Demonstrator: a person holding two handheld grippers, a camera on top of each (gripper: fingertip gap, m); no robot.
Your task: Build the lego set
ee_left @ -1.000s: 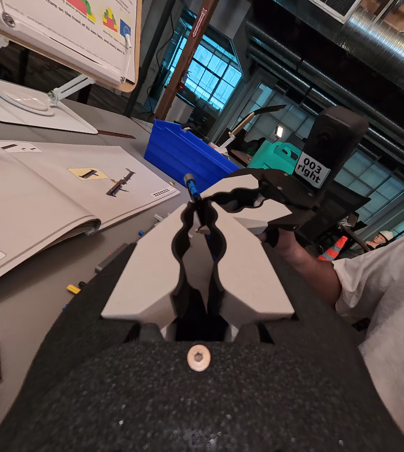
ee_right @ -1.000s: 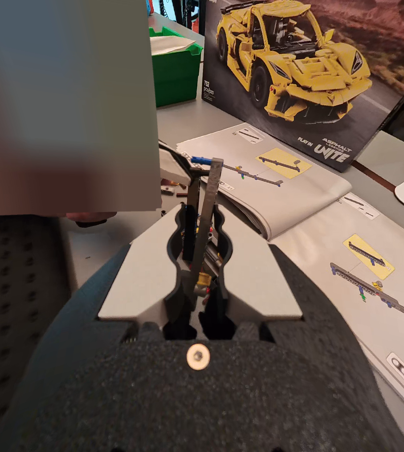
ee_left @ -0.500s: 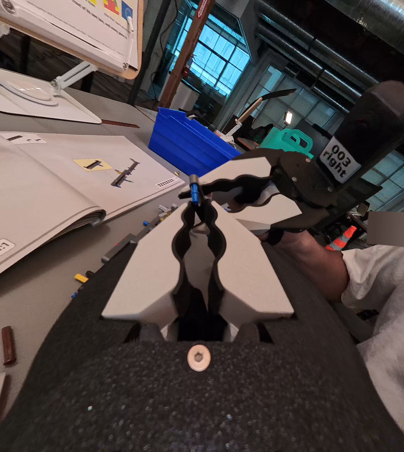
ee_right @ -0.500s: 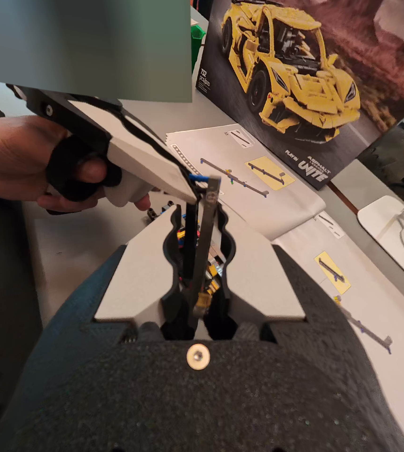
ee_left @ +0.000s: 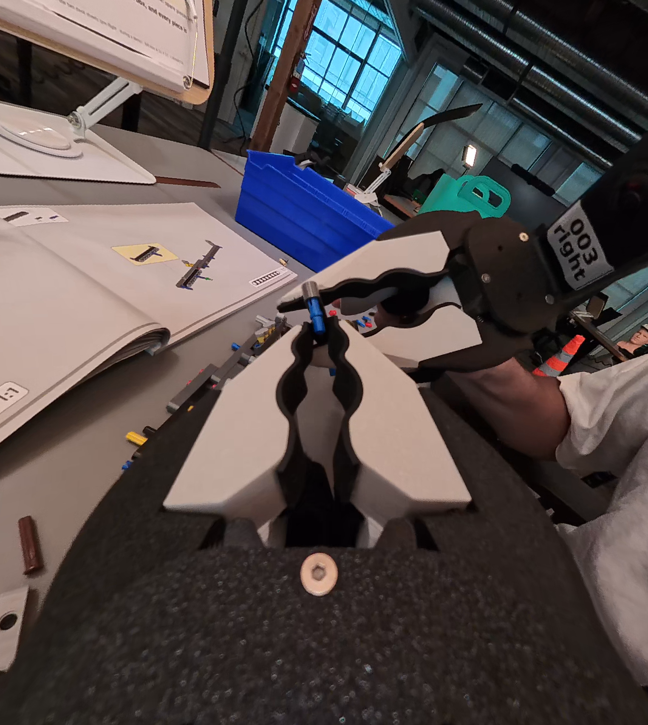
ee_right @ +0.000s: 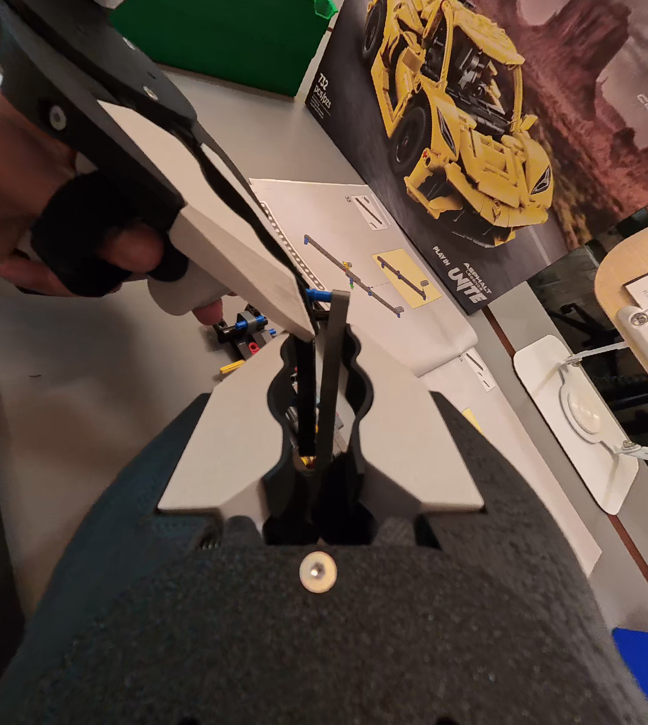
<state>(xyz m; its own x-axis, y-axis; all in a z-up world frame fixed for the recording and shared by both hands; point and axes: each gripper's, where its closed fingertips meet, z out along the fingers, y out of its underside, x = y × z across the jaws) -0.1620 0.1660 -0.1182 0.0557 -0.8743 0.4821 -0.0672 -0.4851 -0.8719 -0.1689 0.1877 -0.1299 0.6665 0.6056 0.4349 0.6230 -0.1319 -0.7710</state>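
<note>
Left hand-held gripper [ee_left: 319, 337] pinches blue pin [ee_left: 316, 312] at its tips. Right hand-held gripper [ee_right: 320, 345] clamps long grey beam [ee_right: 332, 372], raised above table [ee_right: 79, 392]. Best: align pin squarely with end hole, press straight.

Blue pin [ee_left: 317, 314], dark grey beam [ee_right: 332, 365], yellow car on the box [ee_right: 471, 117], blue bin [ee_left: 306, 219].

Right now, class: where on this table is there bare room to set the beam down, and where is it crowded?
Bare grey table lies left of the loose parts, below the left tool. Crowded: the open manual, the box behind it, and the white stand base at the right.
</note>
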